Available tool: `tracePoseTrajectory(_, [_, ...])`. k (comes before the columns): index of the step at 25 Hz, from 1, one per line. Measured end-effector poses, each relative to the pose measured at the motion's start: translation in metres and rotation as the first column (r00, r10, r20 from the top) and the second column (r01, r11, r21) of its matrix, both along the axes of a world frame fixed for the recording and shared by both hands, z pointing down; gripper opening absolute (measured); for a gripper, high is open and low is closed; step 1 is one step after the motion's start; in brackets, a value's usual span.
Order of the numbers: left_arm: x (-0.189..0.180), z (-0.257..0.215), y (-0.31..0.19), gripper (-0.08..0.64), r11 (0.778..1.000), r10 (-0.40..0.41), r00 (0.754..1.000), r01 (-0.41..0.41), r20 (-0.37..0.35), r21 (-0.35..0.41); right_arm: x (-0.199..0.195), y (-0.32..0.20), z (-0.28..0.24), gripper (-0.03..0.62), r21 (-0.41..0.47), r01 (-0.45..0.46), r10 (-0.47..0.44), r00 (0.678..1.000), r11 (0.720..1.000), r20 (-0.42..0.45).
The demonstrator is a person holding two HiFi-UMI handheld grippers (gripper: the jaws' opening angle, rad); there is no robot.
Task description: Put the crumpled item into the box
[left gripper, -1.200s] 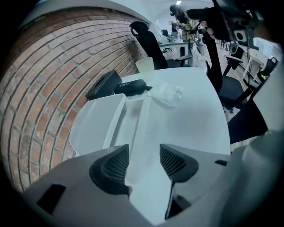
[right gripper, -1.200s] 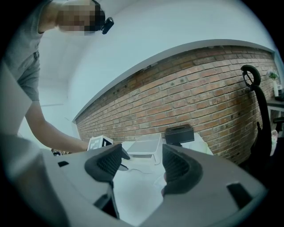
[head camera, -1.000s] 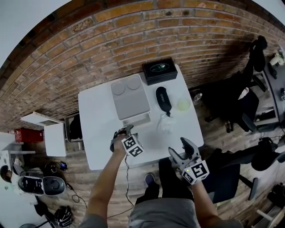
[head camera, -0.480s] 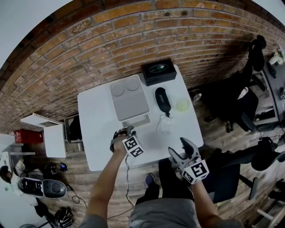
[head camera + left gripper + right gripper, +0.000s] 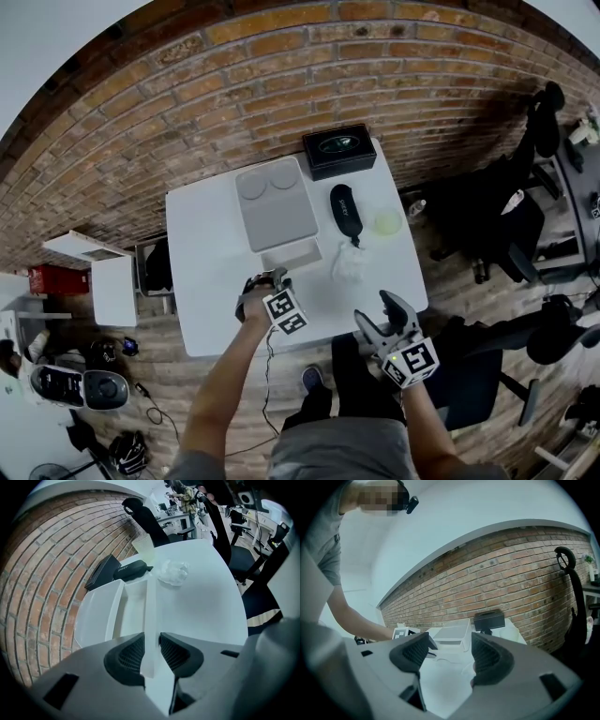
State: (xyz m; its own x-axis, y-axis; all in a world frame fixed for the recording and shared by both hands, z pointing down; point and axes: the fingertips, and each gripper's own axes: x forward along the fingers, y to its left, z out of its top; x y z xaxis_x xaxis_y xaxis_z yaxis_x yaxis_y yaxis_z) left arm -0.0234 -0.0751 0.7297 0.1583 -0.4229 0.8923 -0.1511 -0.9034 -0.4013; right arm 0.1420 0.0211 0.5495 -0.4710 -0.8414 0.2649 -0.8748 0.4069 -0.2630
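Box long axis toward brick wall | left gripper jaws just closed on its edge | right gripper gaping, empty

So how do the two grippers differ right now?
The left gripper has just been closing and pinches the box edge; the right gripper is wide open, empty. Left points steeply down over the table; right sits nearly level at its near edge. Both carry marker cubes.

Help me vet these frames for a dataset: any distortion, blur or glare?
Head view: sharp and evenly lit, but the fisheye bows the brick wall. Left gripper view: the white table is bright with little shading, and the box wall nearest the lens is soft. Right gripper view: round black vignette, a mosaic patch top left.
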Motion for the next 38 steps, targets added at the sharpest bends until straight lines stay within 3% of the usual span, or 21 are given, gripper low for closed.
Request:
tracePoseTrajectory(28, [0.003, 0.001, 0.032, 0.109, 1.0, 0.028, 1.0, -0.028, -0.012, 0.012, -0.002, 0.008, 0.004, 0.288, -0.023, -0.019, 0.02, 0.999, 1.0, 0.042])
tracePoseTrajectory(32, [0.001, 0.003, 0.036, 0.174, 1.0, 0.006, 1.0, -0.005, -0.024, 0.004, -0.002, 0.007, 0.006, 0.29, -0.025, -0.016, 0.017, 0.999, 1.0, 0.039])
tracePoseTrajectory(35, [-0.001, -0.002, 0.035, 0.184, 0.999, -0.031, 0.997, 0.032, -0.065, 0.014, -0.001, 0.004, 0.009, 0.29, -0.031, -0.014, 0.015, 1.0, 0.999, 0.024])
tracePoseTrajectory(38, [-0.003, -0.015, 0.035, 0.187, 0.992, -0.124, 0.977, 0.124, -0.177, -0.009, 0.0, 0.0, 0.012, 0.293, -0.04, -0.014, 0.015, 1.0, 0.999, 0.01])
